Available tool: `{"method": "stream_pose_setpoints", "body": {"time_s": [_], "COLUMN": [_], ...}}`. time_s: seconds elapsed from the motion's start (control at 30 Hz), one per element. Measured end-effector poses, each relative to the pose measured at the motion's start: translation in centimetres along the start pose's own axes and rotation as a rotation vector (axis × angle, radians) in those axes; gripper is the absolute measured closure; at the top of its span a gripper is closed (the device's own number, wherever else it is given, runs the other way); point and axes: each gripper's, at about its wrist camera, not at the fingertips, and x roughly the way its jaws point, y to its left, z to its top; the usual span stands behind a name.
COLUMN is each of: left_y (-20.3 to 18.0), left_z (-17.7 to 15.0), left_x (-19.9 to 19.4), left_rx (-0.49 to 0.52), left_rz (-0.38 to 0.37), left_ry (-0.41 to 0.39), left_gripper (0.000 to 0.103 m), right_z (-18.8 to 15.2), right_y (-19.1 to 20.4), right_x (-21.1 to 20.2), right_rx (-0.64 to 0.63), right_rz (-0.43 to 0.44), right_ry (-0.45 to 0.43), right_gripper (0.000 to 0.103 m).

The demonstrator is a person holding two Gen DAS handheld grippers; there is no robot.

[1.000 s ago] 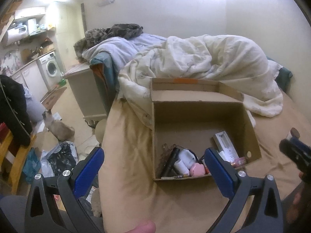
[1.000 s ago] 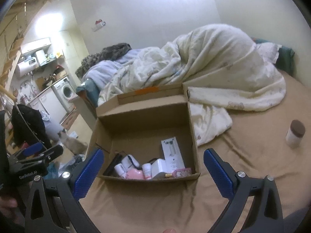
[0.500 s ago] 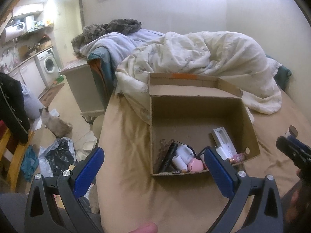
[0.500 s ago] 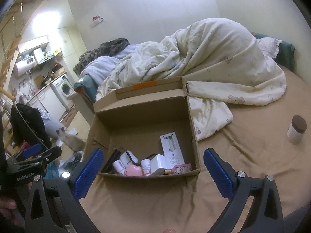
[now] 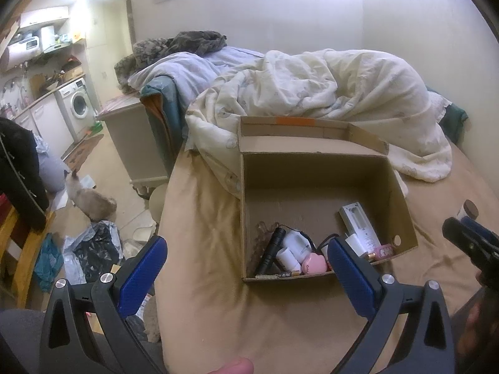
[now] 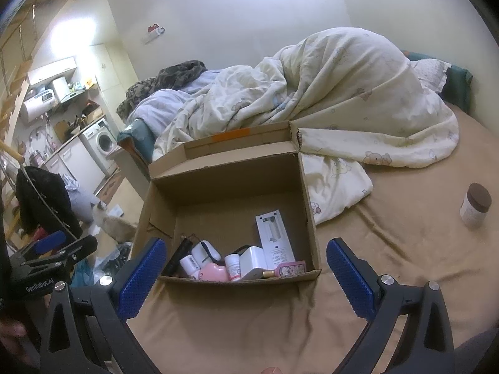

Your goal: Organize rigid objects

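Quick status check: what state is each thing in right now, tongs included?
Left tongs: open, empty.
Right tongs: open, empty.
Cardboard box: flaps open, on the bed.
Small items: piled at the box's near wall.
Brown-lidded jar: upright, lid on, outside the box.

Pale walls [image 5: 280, 15] under bright ceiling light; a rumpled duvet [image 5: 327, 87] on the bed [image 6: 389, 249]; washing machine [image 5: 78, 104] beyond a littered floor [image 5: 103, 168].
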Motion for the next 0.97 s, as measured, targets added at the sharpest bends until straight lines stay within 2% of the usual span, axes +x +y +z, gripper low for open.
{"method": "stream_pose_setpoints", "body": {"time_s": [0.97], "left_y": [-0.17], "left_z": [-0.49], "left_x": [0.13], "left_rx": [0.022], "left_rz": [-0.015], "left_ry": [0.014], "left_gripper": [0.001], "right_z": [-0.33], "right_y": [0.51], "right_x": [-0.19], "right_rx": [-0.006], "right_rz": [0.000], "right_ry": [0.002], "right_gripper": [0.000]}}
